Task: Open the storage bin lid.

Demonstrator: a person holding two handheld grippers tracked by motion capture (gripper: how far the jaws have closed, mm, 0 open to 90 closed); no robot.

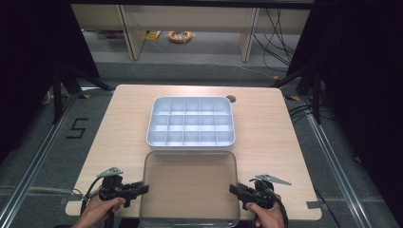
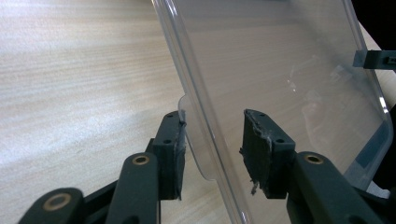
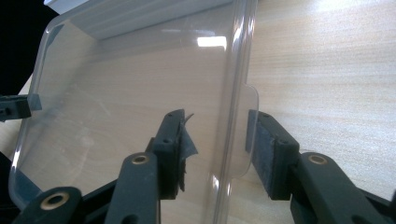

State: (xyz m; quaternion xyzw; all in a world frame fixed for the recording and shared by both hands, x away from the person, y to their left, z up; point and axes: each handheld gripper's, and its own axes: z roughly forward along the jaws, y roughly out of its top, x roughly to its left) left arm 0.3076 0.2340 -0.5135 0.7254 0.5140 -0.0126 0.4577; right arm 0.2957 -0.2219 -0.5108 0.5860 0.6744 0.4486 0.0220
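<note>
A clear plastic lid lies flat on the near half of the table, just in front of a white compartment tray. My left gripper is at the lid's left edge and my right gripper at its right edge. In the left gripper view the lid's rim and small tab pass between the open jaws of the left gripper. In the right gripper view the lid's rim and tab stand between the open jaws of the right gripper. Neither pair of pads is pressed on the plastic.
The light wooden table has bare room left and right of the tray. A round cable hole sits behind the tray. The lid reaches the table's front edge. Beyond the table are floor, shelf legs and cables.
</note>
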